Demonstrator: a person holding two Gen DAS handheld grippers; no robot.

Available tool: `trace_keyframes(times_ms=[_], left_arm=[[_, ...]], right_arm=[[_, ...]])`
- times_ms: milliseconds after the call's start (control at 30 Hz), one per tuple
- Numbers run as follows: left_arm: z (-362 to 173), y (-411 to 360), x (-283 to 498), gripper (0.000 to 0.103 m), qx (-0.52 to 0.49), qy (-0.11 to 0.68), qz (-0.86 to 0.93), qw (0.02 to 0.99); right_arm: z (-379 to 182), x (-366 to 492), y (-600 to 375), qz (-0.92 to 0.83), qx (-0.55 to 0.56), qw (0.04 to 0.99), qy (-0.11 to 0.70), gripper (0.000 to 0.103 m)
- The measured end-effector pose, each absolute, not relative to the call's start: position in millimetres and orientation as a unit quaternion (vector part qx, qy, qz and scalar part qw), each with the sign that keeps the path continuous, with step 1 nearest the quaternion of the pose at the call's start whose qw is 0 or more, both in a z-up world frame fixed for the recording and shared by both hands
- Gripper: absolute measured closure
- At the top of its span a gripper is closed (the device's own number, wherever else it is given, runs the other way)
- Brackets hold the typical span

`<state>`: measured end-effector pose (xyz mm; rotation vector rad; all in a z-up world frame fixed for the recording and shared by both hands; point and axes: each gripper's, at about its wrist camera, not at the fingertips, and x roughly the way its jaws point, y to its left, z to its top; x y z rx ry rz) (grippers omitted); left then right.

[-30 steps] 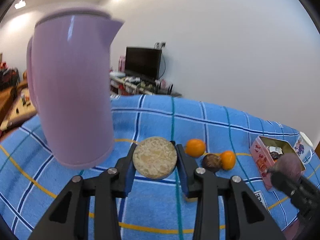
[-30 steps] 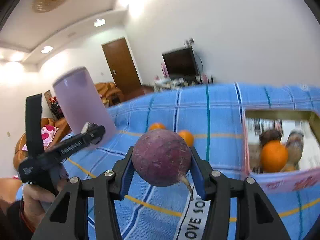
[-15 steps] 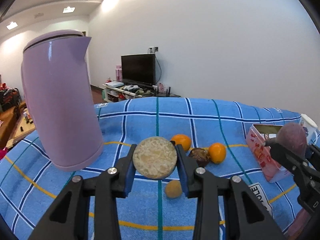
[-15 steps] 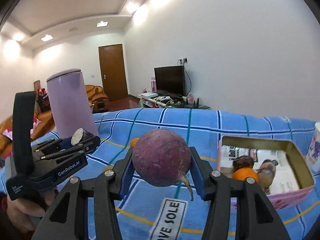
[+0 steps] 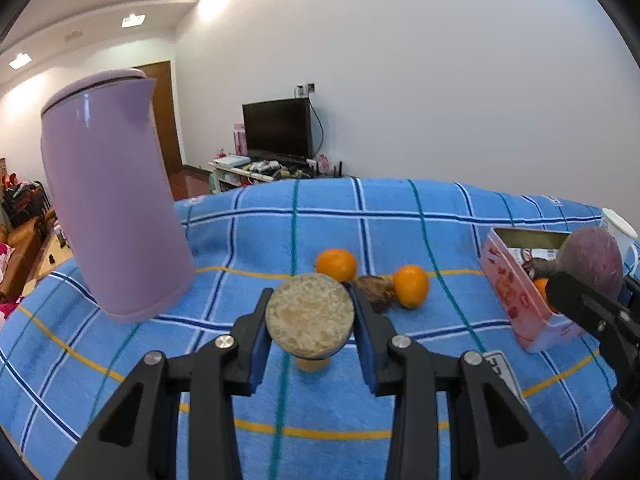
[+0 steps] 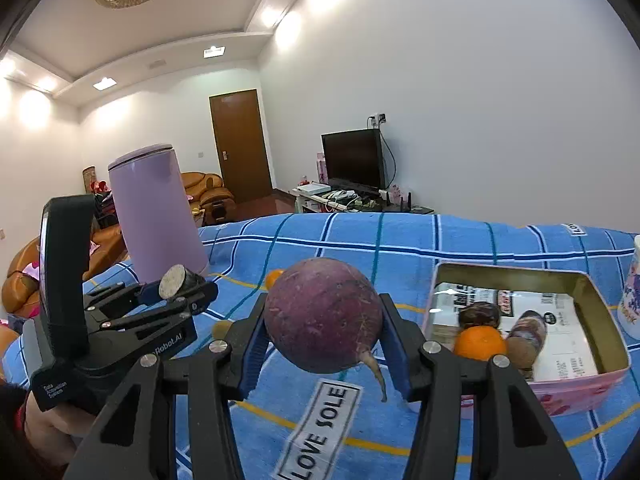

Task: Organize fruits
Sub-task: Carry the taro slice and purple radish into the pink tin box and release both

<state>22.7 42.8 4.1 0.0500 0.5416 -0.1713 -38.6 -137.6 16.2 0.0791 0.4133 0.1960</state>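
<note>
My left gripper (image 5: 310,318) is shut on a round tan cut-faced piece (image 5: 310,316), held above the blue checked cloth. Below it lies a small yellow fruit (image 5: 310,362). Beyond lie two oranges (image 5: 336,264) (image 5: 410,285) and a dark brown fruit (image 5: 374,286). My right gripper (image 6: 323,320) is shut on a round purple root (image 6: 323,314), held left of the pink tin box (image 6: 600,304). The box holds an orange (image 6: 479,342) and brown fruits (image 6: 479,314). The right gripper with the purple root (image 5: 592,262) shows at the right of the left wrist view, by the box (image 5: 516,292).
A tall lilac kettle (image 5: 112,196) stands at the left on the cloth. A white cup (image 6: 634,300) stands right of the box. A "LOVE SOLE" label (image 6: 320,428) is sewn on the cloth. A TV and furniture stand behind the table.
Both grippers keep their holds. The left wrist view has drawn back from the kettle and turned. The right gripper has moved closer to the box.
</note>
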Motion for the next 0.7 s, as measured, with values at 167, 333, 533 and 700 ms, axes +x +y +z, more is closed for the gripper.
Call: trace_keyframes(times_ms=[167,333,533,700], left_arm=[[4.4,30.7,18.8,0.064,0.024,0.272,-0.092,0.958],[8.3,21.8,16.3,0.064,0.015,0.273,-0.1,0.957],[12.8,1.2,12.1,0.064,0.018,0.27,-0.115,0.956],[14.9,-21.0,10.4,0.064,0.02,0.269,-0.132,0.954]], right_arm=[[17.6,-43.6,-152.9,0.097,0.053,0.973,0.203,0.05],[20.2,-49.2,-164.5,0.101,0.066,0.973,0.197,0.05],[23.6,-54.4,-179.4,0.105,0.084,0.973,0.19,0.05],[24.9,-56.9,-193.3,0.094,0.091,0.974,0.186,0.05]])
